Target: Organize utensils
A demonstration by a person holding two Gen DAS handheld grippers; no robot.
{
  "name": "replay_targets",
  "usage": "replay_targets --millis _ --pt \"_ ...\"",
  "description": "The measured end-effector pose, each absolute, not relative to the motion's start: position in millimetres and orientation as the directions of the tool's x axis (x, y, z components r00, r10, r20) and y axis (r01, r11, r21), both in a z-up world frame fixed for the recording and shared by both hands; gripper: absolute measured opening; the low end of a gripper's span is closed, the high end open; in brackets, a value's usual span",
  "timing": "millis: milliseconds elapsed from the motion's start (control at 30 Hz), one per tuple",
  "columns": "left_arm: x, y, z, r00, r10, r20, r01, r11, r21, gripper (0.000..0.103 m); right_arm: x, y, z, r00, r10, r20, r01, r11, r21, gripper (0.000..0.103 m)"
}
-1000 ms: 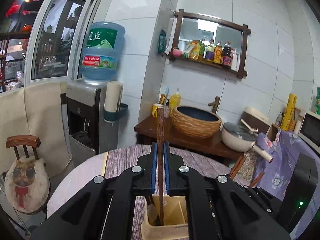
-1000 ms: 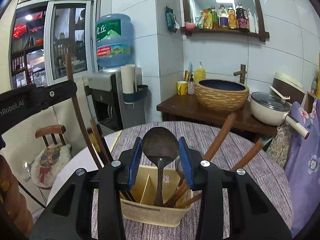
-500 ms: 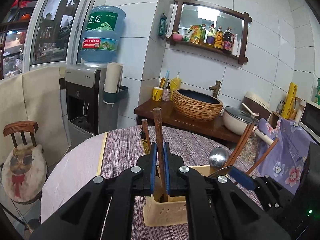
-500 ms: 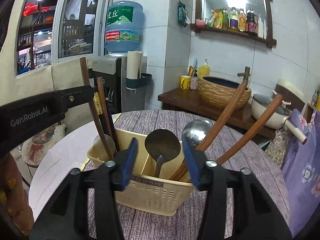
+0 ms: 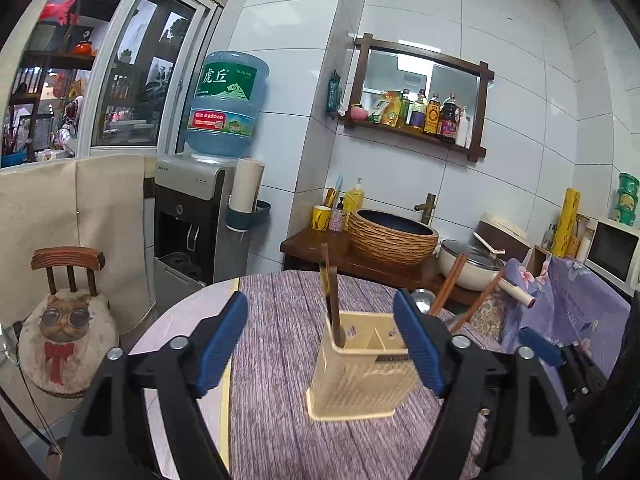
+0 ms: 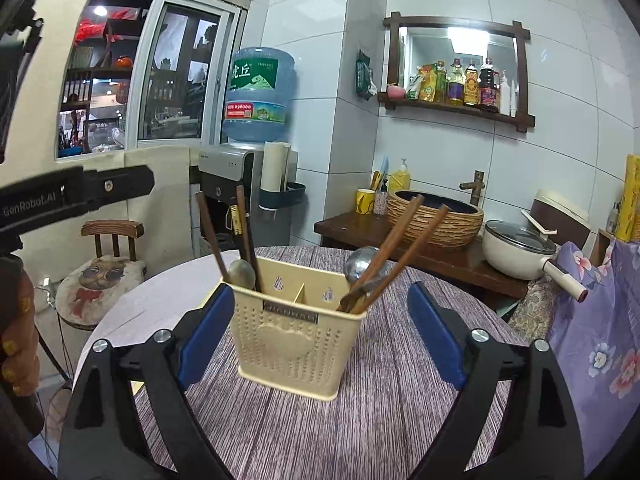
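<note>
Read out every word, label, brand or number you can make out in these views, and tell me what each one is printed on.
"虎丘": green label on the water bottle.
"GenRobot.AI": side of the left gripper in the right wrist view.
Red band on the same bottle: digits that look like "96000", not sure.
Small nameplate on the utensil holder: too small to read.
Sauce bottles on the wall shelf: labels too blurred.

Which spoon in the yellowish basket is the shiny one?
The round silver metal spoon in the right compartment of the cream plastic utensil caddy, beside the leaning wooden handles. The spoon on the left side looks dull grey.
</note>
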State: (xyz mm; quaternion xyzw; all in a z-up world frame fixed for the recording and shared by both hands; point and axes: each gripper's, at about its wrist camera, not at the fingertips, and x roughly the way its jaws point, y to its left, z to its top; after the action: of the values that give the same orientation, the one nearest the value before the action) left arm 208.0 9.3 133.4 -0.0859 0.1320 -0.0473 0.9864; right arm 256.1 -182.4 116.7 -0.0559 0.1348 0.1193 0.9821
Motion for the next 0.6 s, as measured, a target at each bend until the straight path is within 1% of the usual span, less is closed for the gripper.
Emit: replay_targets --millis 33,100,133,333,433,600 --pt "198 10 127 0.962 -0.109 -0.251 0.066 0.982 -0.176 0.088 248 -185 115 0.938 0.213 -0.273 -0.243 0.967 -0.08 0.097" --pt "184 12 116 0.962 -0.102 -0.253 0.058 0.983 -0.174 0.096 225 -192 106 0.941 0.202 -0.272 -0.232 0.97 -0.08 0.097" --pt "175 12 107 0.96 -0.106 -0.26 0.06 0.982 -0.179 0.097 216 -195 102 0.94 0.201 -0.277 -0.23 0.97 -0.076 0.097" --pt "129 5 53 0.935 -0.122 -0.333 0.067 0.983 -0.171 0.097 159 -213 60 0.928 0.209 -0.307 -0.226 0.974 -0.02 0.097" --pt "105 5 32 0.934 -0.071 -0.35 0.028 0.992 -0.125 0.097 131 -222 33 0.924 0.209 -0.321 -0.217 0.976 0.011 0.097" --pt "68 13 7 0.922 -0.041 -0.385 -0.002 0.994 -0.11 0.097 82 -232 5 0.917 0.213 -0.337 -0.222 0.975 0.011 0.097"
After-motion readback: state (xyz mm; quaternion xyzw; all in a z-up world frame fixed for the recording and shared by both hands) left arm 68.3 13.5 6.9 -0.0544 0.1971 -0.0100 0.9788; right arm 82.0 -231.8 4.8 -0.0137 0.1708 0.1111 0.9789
